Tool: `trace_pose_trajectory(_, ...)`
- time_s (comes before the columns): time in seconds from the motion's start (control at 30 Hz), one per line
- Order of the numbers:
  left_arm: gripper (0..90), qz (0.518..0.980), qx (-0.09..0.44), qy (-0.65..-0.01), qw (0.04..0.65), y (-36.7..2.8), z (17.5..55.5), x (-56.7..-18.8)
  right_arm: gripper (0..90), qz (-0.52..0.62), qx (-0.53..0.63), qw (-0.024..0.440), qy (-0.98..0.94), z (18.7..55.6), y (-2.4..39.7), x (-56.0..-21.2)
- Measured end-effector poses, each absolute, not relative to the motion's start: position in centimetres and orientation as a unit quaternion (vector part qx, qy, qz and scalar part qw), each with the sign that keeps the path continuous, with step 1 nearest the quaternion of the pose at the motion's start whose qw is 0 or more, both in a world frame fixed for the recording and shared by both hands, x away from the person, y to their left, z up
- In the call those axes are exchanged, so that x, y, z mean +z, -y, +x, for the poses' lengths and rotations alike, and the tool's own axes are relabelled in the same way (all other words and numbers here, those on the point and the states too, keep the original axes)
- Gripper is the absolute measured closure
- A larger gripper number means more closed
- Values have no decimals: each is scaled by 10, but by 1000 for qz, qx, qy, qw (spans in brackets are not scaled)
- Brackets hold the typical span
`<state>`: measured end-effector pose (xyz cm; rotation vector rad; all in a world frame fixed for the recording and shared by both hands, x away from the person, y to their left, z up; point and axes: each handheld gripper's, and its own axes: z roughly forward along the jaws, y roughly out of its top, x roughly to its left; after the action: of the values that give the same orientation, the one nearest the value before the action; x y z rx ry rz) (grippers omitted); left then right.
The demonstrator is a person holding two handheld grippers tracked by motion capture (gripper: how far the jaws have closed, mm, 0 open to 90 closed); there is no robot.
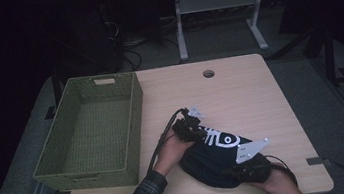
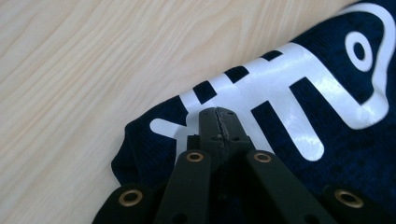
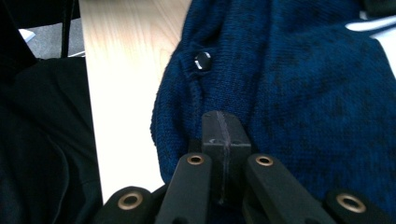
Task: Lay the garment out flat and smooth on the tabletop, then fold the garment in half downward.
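Fingers of the left gripper and the right gripper are pressed together on the dark blue knitted garment with a white print, bunched at five o'clock on the pale wooden tabletop. Lifting both ends evenly should carry it cleanly to the green woven basket at nine o'clock.

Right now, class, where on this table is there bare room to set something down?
Free: the light wooden table between the green woven basket and its right edge, behind the dark blue knitted garment; also inside the basket. Crowded: the near edge, where both grippers meet the garment.
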<state>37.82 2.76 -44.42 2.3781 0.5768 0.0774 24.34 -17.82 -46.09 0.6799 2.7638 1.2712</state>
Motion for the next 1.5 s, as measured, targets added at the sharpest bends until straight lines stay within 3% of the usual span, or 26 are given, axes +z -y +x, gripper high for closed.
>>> trace_pose_trajectory(0.23,900,906,37,-220,361,-32,370,-429,896,226,446,23,-866,244,189,-448)
trace_pose_trajectory(0.53,891,907,35,-220,356,-59,340,-413,897,277,450,90,-845,259,215,-435)
trace_pose_trajectory(0.8,899,921,34,-233,310,-65,338,-436,897,310,401,80,-858,271,215,-453)
trace_pose_trajectory(1.07,900,922,43,-235,306,-65,344,-443,896,311,391,69,-863,272,210,-462)
trace_pose_trajectory(1.27,898,915,27,-244,320,-69,346,-441,817,303,403,80,-860,267,209,-458)
trace_pose_trajectory(1.5,747,910,11,-252,328,-74,348,-432,633,317,430,131,-835,256,222,-442)
